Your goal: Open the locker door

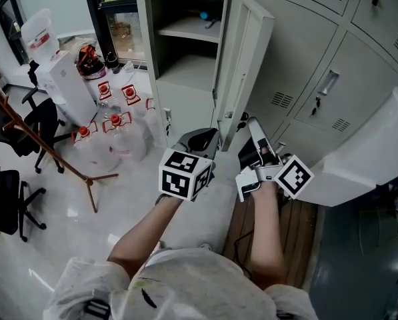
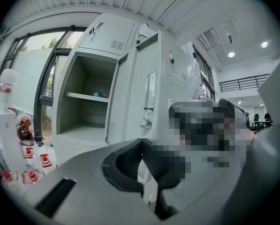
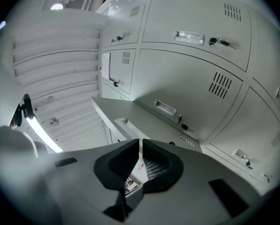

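Note:
The grey locker door (image 1: 242, 59) stands swung open, edge-on to me, showing the compartment (image 1: 185, 72) and its inner shelf. In the left gripper view the same door (image 2: 130, 93) hangs ajar, with its recessed handle (image 2: 150, 90) and lock (image 2: 146, 122) on the outer face. My left gripper (image 1: 200, 140) is held low in front of the door's bottom edge, and its jaws (image 2: 140, 142) are shut on nothing. My right gripper (image 1: 257, 135) sits just right of the door, shut and empty (image 3: 140, 144), pointing at the closed lockers (image 3: 186, 93).
Several red-capped water bottles (image 1: 112, 129) stand on the floor left of the locker. A wooden coat stand (image 1: 45, 145) and black office chairs (image 1: 9, 195) are further left. A white wrapped bulk (image 1: 365, 159) juts out at the right. A small blue object (image 1: 204, 15) lies on the shelf.

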`<state>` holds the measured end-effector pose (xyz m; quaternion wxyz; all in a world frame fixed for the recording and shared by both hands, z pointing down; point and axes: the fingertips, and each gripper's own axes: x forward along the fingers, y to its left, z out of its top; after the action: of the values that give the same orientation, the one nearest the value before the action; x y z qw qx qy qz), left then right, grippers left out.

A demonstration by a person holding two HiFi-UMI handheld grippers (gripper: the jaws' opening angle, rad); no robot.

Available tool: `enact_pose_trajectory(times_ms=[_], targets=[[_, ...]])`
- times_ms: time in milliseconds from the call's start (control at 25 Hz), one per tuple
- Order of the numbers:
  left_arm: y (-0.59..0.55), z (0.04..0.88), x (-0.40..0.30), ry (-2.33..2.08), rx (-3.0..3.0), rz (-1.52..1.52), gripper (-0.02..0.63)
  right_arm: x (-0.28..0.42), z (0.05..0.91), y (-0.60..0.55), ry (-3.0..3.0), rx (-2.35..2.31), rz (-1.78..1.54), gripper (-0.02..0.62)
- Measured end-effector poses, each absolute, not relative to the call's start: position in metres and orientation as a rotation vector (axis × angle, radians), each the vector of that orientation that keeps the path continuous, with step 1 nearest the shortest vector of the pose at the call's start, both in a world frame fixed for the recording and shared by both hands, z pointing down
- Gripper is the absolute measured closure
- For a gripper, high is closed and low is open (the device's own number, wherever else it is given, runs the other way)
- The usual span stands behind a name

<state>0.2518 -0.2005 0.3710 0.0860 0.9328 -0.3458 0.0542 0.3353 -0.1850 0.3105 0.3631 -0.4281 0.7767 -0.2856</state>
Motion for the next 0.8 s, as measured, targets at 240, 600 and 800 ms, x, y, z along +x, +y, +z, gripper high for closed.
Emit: enact_pose_trajectory(times_ms=[240,600,800], targets=[[-0.21,0.368,0.216,-1.042,2.771,0.161,0.6,0.302,0.298,-0.168,2.082,-1.237,-0.58,0.577],[-0.219,0.361,0.168,-1.066,2.772,0.146,0.6,0.239,0.291,-0.169,2.231,-1.393,-0.406,0.578],[-0.227,0.359,0.133,-1.115,2.752,0.14,0.6,0.203,0.298,-0.18,2.307,-1.468,-0.357,0.583]])
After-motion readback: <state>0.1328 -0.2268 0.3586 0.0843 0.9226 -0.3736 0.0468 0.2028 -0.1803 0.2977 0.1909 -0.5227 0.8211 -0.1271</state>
